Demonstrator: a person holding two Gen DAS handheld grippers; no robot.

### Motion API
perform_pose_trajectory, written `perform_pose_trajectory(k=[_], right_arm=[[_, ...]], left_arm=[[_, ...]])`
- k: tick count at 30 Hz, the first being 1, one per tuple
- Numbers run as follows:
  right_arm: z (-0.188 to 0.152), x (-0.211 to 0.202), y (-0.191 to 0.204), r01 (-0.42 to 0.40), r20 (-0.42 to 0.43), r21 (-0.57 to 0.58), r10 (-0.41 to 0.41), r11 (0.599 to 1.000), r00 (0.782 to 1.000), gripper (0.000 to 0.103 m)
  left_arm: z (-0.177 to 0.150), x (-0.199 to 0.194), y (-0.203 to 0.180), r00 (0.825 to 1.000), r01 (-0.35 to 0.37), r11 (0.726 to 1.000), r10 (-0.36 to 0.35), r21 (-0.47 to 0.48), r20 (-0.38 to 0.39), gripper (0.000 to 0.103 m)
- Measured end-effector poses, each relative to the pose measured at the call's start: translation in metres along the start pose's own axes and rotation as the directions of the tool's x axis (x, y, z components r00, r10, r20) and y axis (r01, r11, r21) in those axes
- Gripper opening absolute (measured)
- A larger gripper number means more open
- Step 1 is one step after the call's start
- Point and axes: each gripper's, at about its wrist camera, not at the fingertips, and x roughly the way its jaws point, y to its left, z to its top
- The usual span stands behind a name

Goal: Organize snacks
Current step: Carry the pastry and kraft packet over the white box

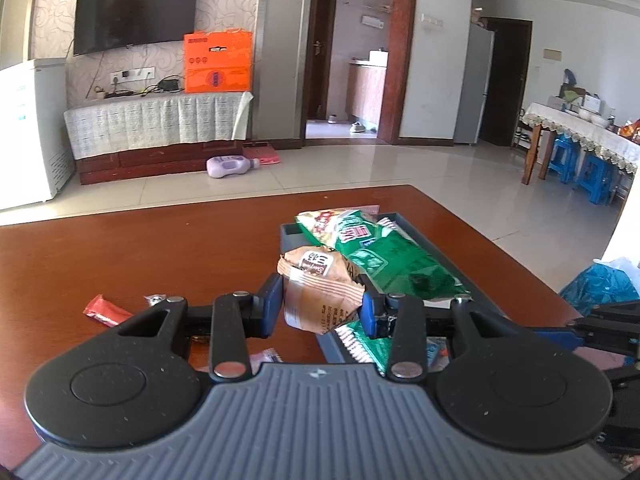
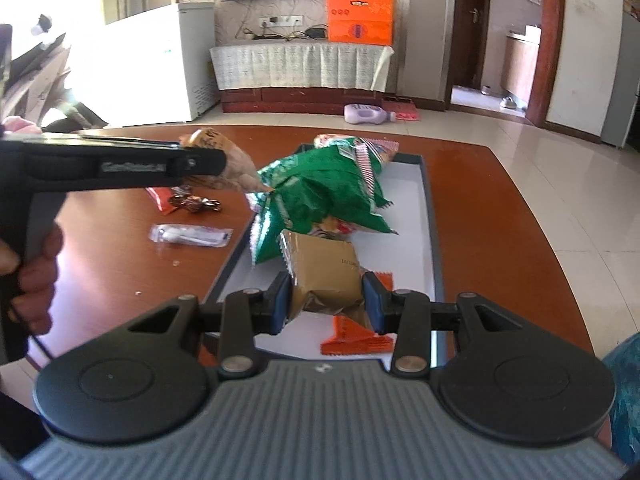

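Note:
My left gripper (image 1: 320, 308) is shut on a brown wrapped snack (image 1: 320, 288) and holds it above the near end of the grey tray (image 1: 290, 234). The tray holds green snack bags (image 1: 384, 256). In the right wrist view my right gripper (image 2: 326, 300) is shut on a tan snack packet (image 2: 324, 268) just over the tray (image 2: 434, 248), above an orange packet (image 2: 352, 336). The green bags (image 2: 324, 196) lie piled further in. The left gripper (image 2: 120, 168) with its brown snack (image 2: 228, 156) shows at the left, over the tray's left edge.
On the brown table (image 2: 120, 264), left of the tray, lie a clear packet (image 2: 190, 235), wrapped candies (image 2: 196, 203) and a red packet (image 1: 106, 312). A blue bag (image 1: 600, 284) sits at the table's right edge. A TV stand, freezer and dining table stand beyond.

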Motion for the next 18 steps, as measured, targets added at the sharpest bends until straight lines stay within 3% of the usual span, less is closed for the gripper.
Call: perform_pose_trajectory(k=[18], right_arm=[[-0.004,0.010,-0.003,0.046,-0.044,0.012,-0.045,0.999,0.998,0.042]], left_arm=[[-0.015,0.008,-0.039,0.994,0.106,0.993,-0.104,0.058,-0.042,0.045]])
